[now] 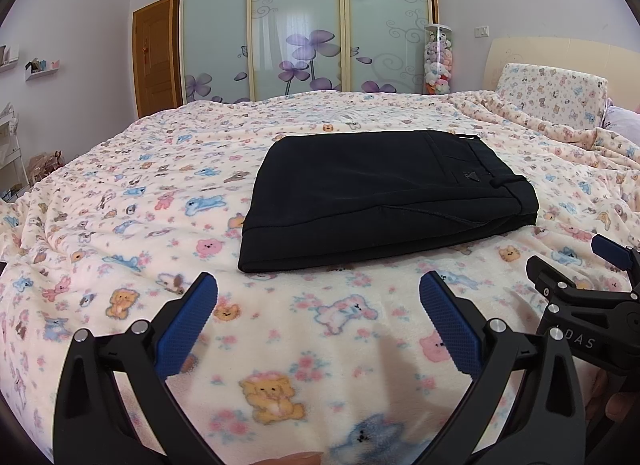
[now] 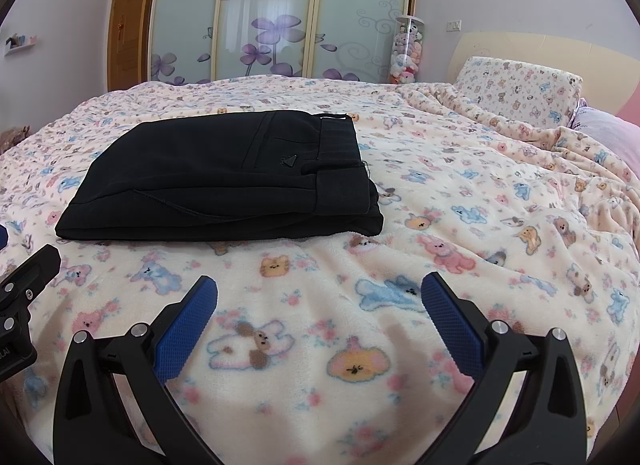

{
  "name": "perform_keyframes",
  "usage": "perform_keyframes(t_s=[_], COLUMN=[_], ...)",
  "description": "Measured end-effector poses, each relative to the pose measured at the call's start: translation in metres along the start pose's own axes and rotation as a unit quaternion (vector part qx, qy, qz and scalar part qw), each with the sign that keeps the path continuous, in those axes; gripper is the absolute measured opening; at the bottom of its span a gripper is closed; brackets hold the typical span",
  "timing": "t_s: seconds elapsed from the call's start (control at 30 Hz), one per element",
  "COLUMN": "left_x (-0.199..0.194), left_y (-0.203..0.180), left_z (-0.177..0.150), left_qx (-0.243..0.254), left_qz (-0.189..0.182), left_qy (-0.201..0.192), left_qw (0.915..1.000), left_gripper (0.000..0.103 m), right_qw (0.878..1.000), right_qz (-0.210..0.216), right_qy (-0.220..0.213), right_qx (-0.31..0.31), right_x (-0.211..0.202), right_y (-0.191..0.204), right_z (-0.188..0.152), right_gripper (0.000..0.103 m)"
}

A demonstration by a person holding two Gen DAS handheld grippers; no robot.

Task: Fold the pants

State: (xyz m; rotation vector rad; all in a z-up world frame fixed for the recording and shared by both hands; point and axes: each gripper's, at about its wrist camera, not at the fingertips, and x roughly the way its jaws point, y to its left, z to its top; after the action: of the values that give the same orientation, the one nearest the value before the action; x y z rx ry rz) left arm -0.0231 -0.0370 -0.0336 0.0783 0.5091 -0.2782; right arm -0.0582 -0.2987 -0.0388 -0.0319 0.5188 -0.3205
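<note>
While my left gripper (image 1: pixel 319 297) and right gripper (image 2: pixel 319 297) hang spread wide and empty above the blanket (image 2: pixel 460 201), the pants (image 1: pixel 376 193) lie ahead as a compact folded stack; I'd only square their edges gently, not regrip.

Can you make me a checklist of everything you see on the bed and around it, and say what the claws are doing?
Surface: blanket with animal print, wrinkled near the pillow.
Job's things: black pants folded into a flat stack, waistband on top.
Clutter: nothing seen.
Claws: left claw open, holding nothing; right claw open, holding nothing; both short of the pants.
Cables: nothing seen.
Surroundings: wardrobe with purple flowers, door, toy tube.
</note>
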Motion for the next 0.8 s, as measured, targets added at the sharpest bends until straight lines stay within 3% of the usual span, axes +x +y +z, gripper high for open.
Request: perform_keyframes(t_s=[0.8], left_x=[0.0011], left_y=[0.0021], left_z=[0.0022], left_qx=[-0.001], left_qz=[-0.012], left_qy=[0.002], left_qw=[0.9999], left_gripper=[0.101], right_qw=[1.0], right_qz=[0.002], right_qy=[0.001], right_qx=[-0.001], right_x=[0.0015], right_y=[-0.0007], right_z=[0.0012], right_gripper=[0.102])
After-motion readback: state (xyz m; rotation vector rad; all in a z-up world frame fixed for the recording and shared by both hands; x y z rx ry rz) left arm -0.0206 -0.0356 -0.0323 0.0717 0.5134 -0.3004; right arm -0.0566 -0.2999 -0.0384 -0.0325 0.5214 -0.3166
